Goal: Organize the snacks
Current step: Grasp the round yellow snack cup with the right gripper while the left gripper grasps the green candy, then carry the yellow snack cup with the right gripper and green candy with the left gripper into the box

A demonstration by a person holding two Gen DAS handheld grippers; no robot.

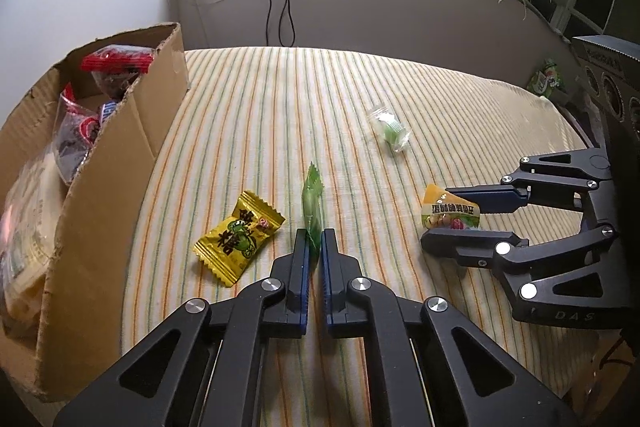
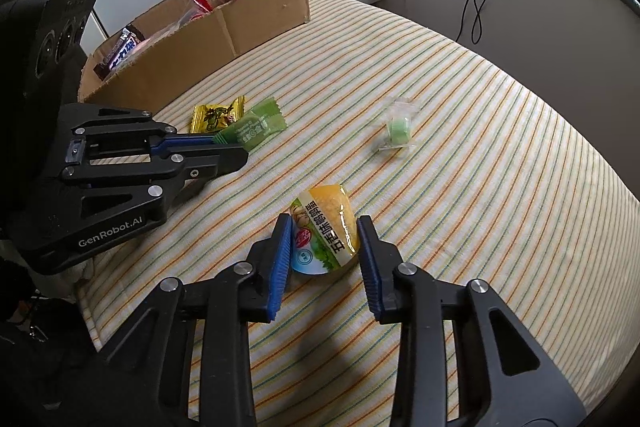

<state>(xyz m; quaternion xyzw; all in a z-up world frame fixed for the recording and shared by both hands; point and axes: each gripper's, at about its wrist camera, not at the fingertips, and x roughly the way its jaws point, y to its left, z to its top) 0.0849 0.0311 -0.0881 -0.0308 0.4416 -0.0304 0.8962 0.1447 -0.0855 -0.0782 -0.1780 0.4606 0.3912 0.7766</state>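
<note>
1. Left wrist view, progress: the cardboard box (image 1: 100, 155) at the table's left edge already holds several packets, red-trimmed bags among them, so part of the sorting looks done. Still out on the striped tablecloth (image 1: 256, 115) are a yellow candy (image 1: 239, 236), a clear-wrapped green sweet (image 1: 390, 129) further back, an orange-yellow snack pack (image 1: 448, 215) to the right, and one more green packet (image 1: 546, 78) at the far right edge.

2. Same view, grip and pointing: the left gripper (image 1: 314, 247) is clamped shut on a green candy wrapper (image 1: 312, 207). The wrapper stands on edge between the pads, its long axis running straight away from the camera, its crimped end pointing toward the far side of the table. The yellow candy lies flat just beside it, slanted toward the upper right.

3. Right wrist view, progress: the right gripper (image 2: 324, 251) straddles the orange-yellow snack pack (image 2: 324, 235). The left pad looks to touch the pack's edge, while the right pad seems just clear, so I judge the grip not yet complete.

4. Same view, pointing: the pack lies flat, its rounded end toward the gripper and its yellow end pointing away, slightly rightward. The box (image 2: 224, 27) sits well apart at upper left, where both pieces presumably go.
</note>
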